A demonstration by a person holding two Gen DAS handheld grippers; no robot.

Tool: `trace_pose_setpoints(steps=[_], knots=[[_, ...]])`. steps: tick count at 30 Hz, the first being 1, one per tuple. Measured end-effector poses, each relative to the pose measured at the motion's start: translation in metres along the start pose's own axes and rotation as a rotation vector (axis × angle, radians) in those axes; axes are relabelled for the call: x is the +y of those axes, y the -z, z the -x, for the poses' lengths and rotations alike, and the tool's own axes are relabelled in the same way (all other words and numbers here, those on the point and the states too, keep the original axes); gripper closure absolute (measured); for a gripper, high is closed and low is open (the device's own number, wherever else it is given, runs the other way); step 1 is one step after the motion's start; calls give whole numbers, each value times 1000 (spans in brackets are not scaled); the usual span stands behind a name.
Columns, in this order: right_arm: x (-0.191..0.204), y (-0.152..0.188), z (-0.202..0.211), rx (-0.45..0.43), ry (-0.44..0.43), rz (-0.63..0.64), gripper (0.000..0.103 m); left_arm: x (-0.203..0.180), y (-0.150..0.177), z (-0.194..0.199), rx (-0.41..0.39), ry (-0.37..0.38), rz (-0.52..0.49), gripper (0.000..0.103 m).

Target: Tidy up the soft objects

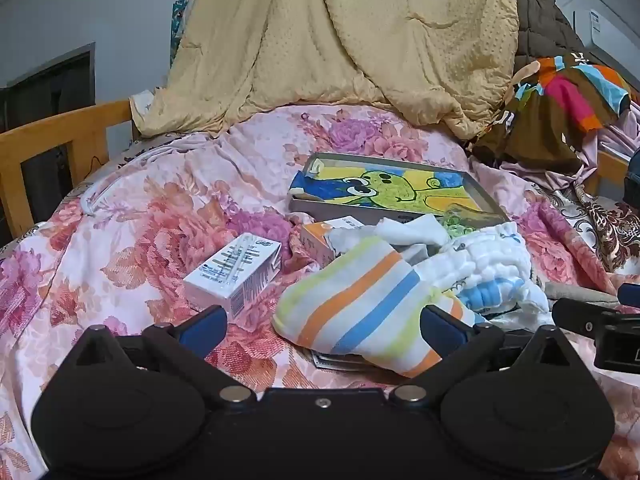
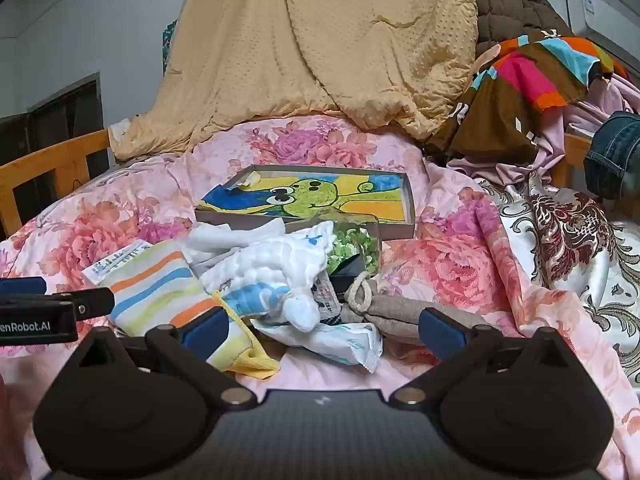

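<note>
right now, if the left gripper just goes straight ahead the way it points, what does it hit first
Most likely the striped cloth: it lies between the open fingers of the left gripper, directly ahead on the floral bedspread. Depth is hard to judge through the fisheye.

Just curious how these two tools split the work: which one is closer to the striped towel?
Left. The left gripper has its open fingers either side of the striped towel, not pressing it. The right gripper sits to the towel's right, over a white packet.

A matt woven floral bedspread is shown beneath a soft striped terry towel, a puffy crinkled white cloth, a smooth cardboard carton, a dimpled plush yellow blanket and a glossy plastic packet.
</note>
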State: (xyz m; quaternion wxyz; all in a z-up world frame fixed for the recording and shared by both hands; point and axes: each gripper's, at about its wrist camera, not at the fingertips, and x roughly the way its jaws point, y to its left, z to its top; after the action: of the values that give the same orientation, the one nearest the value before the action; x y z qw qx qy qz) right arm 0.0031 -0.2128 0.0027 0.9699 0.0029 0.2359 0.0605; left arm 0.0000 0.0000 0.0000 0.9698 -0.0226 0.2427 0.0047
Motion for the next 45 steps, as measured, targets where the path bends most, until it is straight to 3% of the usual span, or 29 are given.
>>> trace_pose_setpoints(steps=[45], knots=[[3,1,-1,38,-4,14,0,-2,7,-5,49,-9,-16,1]])
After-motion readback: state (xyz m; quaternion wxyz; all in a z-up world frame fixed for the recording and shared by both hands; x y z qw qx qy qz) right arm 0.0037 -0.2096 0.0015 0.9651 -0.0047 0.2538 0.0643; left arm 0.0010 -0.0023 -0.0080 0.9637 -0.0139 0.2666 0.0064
